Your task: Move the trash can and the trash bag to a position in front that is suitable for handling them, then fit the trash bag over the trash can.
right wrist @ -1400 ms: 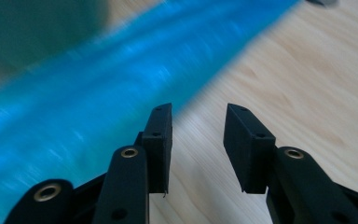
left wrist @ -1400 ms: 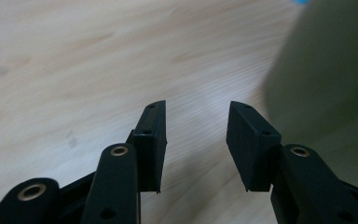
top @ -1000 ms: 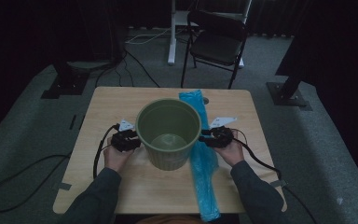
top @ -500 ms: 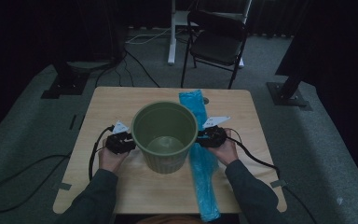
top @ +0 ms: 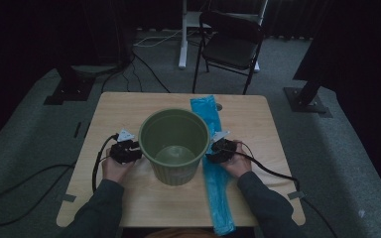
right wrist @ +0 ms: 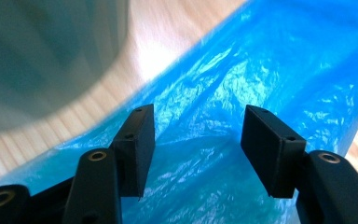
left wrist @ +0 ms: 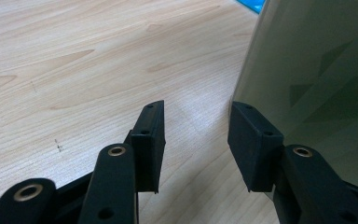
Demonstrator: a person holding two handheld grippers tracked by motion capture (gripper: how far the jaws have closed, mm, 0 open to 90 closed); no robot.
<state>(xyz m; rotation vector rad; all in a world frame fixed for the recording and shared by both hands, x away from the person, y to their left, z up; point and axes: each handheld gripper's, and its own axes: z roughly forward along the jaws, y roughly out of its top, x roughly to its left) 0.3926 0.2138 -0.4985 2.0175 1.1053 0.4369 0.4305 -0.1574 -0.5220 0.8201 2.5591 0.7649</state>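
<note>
A green ribbed bucket [top: 176, 173] stands upright in the middle of the wooden table [top: 124, 111]. A long blue plastic bag [top: 217, 193] lies flat along its right side, running from the far edge to the near edge. My left gripper [top: 134, 150] sits open at the bucket's left wall. In the left gripper view its jaws [left wrist: 196, 144] stand apart over bare wood, one jaw close against the bucket wall [left wrist: 317, 70]. My right gripper [top: 213, 152] is open at the bucket's right side. Its jaws [right wrist: 196, 149] hover over the crinkled blue bag [right wrist: 261, 70], with the bucket [right wrist: 42, 56] blurred beside them.
A black folding chair [top: 230, 44] and a white desk leg [top: 182, 34] stand beyond the table's far edge. Dark stand bases [top: 307, 99] sit on the carpet on both sides. Cables trail from the grippers over the table edges to the floor [top: 20, 183].
The bucket and both grippers have shifted slightly toward the near edge of the table. The grippers stay on either side of the bucket.
</note>
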